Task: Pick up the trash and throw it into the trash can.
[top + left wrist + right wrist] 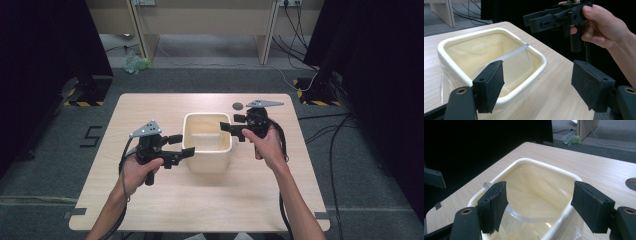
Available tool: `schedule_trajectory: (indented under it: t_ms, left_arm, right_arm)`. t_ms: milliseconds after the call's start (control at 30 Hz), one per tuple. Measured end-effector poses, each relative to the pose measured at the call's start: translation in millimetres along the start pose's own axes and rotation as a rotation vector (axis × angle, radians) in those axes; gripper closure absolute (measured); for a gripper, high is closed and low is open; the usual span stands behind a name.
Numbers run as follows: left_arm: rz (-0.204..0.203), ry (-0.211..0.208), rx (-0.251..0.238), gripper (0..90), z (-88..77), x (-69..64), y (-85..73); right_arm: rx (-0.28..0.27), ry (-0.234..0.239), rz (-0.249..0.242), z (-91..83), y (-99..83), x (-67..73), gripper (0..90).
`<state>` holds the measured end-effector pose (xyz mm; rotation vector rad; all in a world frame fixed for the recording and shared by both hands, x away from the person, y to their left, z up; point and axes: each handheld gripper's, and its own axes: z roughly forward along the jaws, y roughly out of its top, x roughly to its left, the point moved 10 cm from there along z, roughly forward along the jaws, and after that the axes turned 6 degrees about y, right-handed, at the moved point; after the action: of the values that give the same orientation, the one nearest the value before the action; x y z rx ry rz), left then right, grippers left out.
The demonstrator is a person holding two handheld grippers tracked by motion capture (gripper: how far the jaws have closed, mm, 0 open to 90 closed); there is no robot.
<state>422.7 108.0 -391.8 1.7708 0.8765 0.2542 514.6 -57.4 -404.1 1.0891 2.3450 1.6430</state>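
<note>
A cream-white bin (207, 150) stands at the middle of the wooden table (150, 200), lined with a clear plastic bag (516, 62) that folds across its inside. My left gripper (184, 146) hovers at the bin's left side, jaws apart; in the left gripper view (537, 85) one pad overlaps the bin's rim (491, 31) and the other is over bare table. My right gripper (223, 127) sits at the bin's right rim, also open. In the right gripper view (539, 202) its jaws stand either side of the bin's near corner (564, 212) without pressing on it. Each is held by a hand.
A dark round hole (237, 105) sits in the table behind the bin. Black curtains flank both sides. On the floor beyond lie cables and a crumpled green bag (135, 63), with wooden desk legs (267, 30) at the back.
</note>
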Motion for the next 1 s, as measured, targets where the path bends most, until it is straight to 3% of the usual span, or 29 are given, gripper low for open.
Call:
schedule_trajectory:
  t_ms: [667,1000]
  left_arm:
    - [-0.016,0.103,-0.014,21.1,-10.9,21.4,-13.6]
    - [-0.026,0.138,-0.003,18.9,-14.2,30.7,-26.9]
  right_arm:
    - [-0.025,-0.023,-0.033,-39.4,-26.5,0.2,21.8]
    - [-0.028,-0.068,-0.051,-60.8,-44.4,-6.9,20.3]
